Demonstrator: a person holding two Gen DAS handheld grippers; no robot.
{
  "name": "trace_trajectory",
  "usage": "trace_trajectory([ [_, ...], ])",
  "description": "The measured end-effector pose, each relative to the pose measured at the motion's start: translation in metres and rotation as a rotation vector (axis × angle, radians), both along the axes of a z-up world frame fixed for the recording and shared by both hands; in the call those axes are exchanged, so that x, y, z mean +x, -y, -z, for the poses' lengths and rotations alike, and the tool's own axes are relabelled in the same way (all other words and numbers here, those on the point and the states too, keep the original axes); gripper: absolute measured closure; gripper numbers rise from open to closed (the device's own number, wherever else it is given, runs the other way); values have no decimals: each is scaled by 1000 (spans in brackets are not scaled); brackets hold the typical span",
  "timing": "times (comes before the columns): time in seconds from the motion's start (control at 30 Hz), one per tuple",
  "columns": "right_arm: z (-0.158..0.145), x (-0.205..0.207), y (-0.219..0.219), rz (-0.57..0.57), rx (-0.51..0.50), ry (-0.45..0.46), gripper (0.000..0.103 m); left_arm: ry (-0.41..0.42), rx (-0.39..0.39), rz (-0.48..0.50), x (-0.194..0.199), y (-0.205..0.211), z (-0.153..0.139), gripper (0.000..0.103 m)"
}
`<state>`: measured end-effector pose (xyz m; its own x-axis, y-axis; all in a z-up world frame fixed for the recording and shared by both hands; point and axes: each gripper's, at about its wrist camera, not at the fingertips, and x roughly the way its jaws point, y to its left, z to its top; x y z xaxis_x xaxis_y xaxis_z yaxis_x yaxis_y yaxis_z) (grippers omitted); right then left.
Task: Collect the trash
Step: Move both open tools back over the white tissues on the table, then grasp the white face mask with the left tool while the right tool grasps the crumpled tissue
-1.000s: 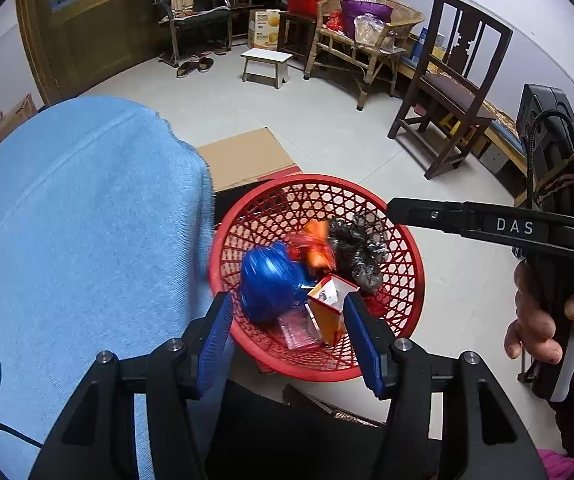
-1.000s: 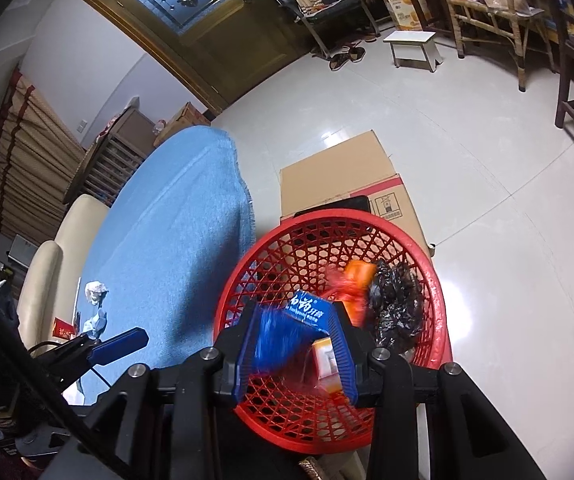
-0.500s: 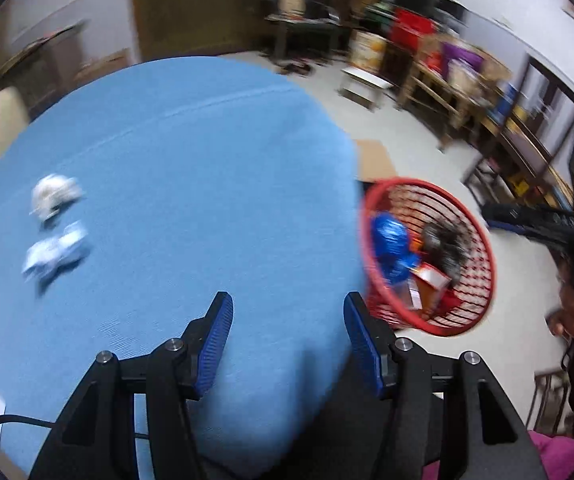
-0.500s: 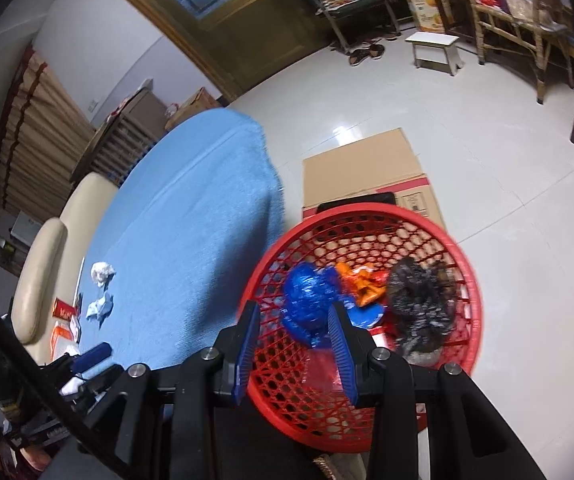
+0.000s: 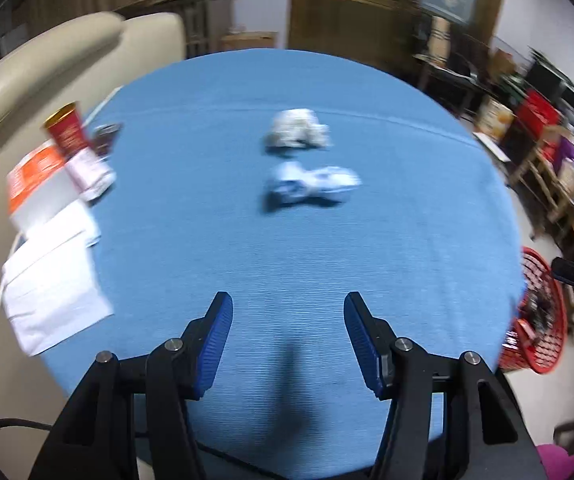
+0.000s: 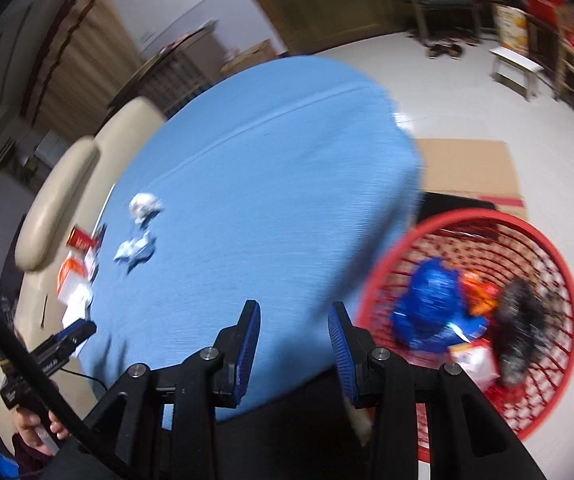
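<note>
Two crumpled white papers lie on the round blue-clothed table (image 5: pixel 407 240), one wad (image 5: pixel 297 128) farther off and one (image 5: pixel 311 186) nearer. My left gripper (image 5: pixel 287 304) hangs over the table's near part, short of them, open and empty. My right gripper (image 6: pixel 295 312) is over the table's edge, its jaws narrowly apart with nothing between them. The papers (image 6: pixel 145 206) (image 6: pixel 135 250) sit far to its left. The red mesh basket (image 6: pixel 527 224) stands on the floor to its right, holding a blue bag (image 6: pixel 427 308), an orange wrapper (image 6: pixel 479 292) and a black bag (image 6: pixel 523 316).
On the table's left edge stand a red tube (image 5: pixel 67 132), an orange-and-white box (image 5: pixel 35 184) and white napkins (image 5: pixel 51 284). A cream sofa (image 5: pixel 47 60) lies behind. Flat cardboard (image 6: pixel 467 164) is on the floor past the basket (image 5: pixel 543 320). Chairs and shelves line the far wall.
Both grippers swung left, away from the basket and over the table. The blue carton seen between the right fingers a second ago is gone from them. The papers now lie ahead of the left gripper.
</note>
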<state>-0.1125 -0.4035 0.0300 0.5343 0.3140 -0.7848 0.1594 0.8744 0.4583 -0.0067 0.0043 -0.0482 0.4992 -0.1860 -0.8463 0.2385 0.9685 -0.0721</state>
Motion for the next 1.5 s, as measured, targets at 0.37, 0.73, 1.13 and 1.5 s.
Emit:
trace_trajectory([
  [0.37, 4, 46, -87, -183, -15, -11, 64, -9, -17, -56, 24, -25, 2, 44],
  [0.73, 12, 46, -73, -150, -7, -48, 64, -53, -163, -9, 108, 17, 7, 44],
  [1.13, -6, 91, -98, -228, -99, 1, 64, -114, -221, 4, 116, 18, 31, 86],
  [1.5, -16, 213, -188, -324, -45, 81, 59, -53, -216, -110, 78, -49, 8, 86],
])
